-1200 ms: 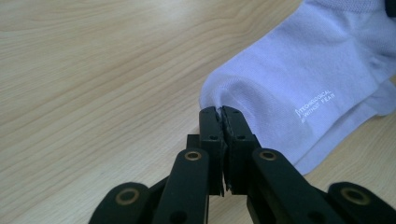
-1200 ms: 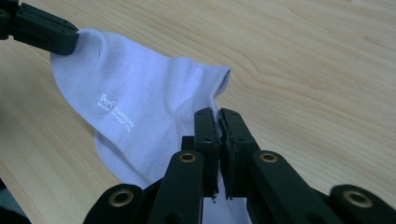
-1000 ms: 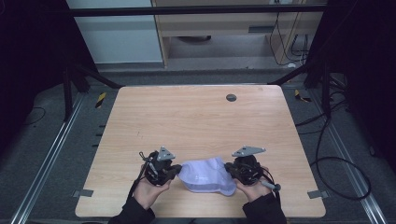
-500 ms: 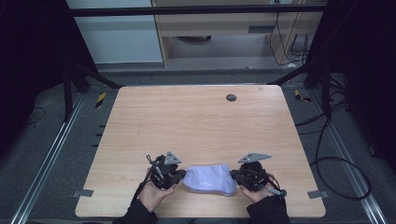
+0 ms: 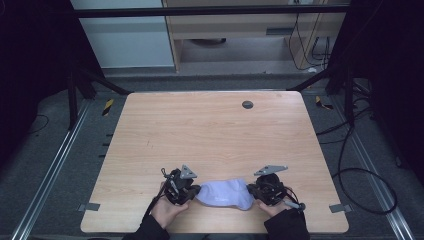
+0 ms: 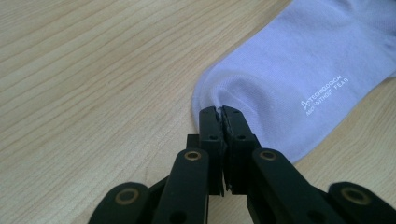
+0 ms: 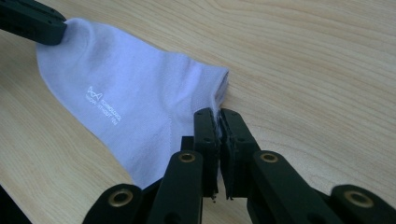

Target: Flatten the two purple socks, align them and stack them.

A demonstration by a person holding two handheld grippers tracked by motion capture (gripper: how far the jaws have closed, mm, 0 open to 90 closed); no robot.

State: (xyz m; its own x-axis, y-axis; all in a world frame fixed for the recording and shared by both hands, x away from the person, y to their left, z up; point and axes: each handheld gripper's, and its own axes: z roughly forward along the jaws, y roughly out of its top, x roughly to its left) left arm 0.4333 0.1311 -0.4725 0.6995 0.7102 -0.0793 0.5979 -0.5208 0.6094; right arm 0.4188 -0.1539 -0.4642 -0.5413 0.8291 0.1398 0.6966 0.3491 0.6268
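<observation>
A pale wooden table point(image 5: 215, 145) stands on a dark workshop floor strung with cables, a shelving unit behind its far edge and a small round dark disc point(image 5: 247, 104) set near the middle of that far edge. Close to the table's near edge, roughly midway along it, a white ankle sock point(image 5: 225, 194) lies stretched between two hand-held tools. The left gripper point(image 5: 194, 190) has its jaws pressed together on the sock's rounded end, a pinch of knit bunched between the pads in the left gripper view point(image 6: 219, 112); the right gripper point(image 5: 251, 191) is clamped the same way on the opposite end beside the open cuff, seen close in the right gripper view point(image 7: 217, 116). Small white lettering point(image 6: 324, 94) runs along the sock's side. The fabric looks light, soft and stretchy, with no stiffness of its own: it would likely sag or fold wherever it is unsupported, and a thin pinch of a single layer could slip free under a hard pull. The firmest holds appear to be the thicker bands at the cuff and the toe seam, taken at both ends so the sock stays flat and taut.
</observation>
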